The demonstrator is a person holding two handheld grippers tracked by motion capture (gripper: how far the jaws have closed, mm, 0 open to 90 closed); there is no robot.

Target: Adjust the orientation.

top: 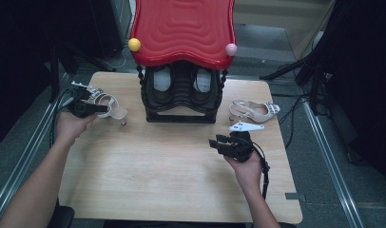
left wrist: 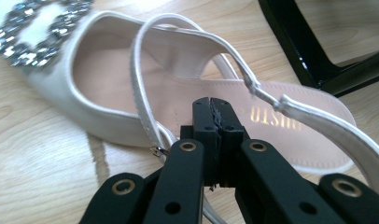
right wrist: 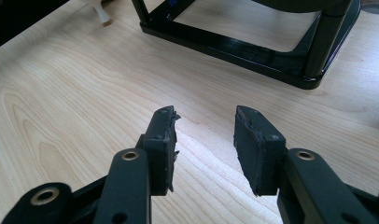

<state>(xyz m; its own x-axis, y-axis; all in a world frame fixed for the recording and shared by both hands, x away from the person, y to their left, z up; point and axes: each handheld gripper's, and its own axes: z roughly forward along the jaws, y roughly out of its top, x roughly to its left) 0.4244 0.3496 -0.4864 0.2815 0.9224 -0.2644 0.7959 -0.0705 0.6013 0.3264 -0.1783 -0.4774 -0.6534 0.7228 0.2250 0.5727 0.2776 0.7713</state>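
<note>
A pale slingback sandal (top: 110, 105) with a jewelled buckle (left wrist: 31, 35) lies at the table's left side. My left gripper (top: 104, 108) rests over its heel end, jaws shut, tips (left wrist: 213, 106) above the insole. The thin heel strap (left wrist: 143, 107) passes under the jaws; nothing shows between the pads. A matching sandal (top: 255, 110) lies at the right, beside the rack. My right gripper (top: 216, 141) hovers over bare wood in front of it, open, with nothing between its fingers (right wrist: 204, 128).
A black shoe rack (top: 181, 102) with a red wavy top (top: 181, 28) stands at the table's back centre, holding a pair of dark shoes (top: 162, 78). Its base frame (right wrist: 253, 53) lies just ahead of my right gripper. Bare wooden tabletop (top: 172, 161) spreads in front.
</note>
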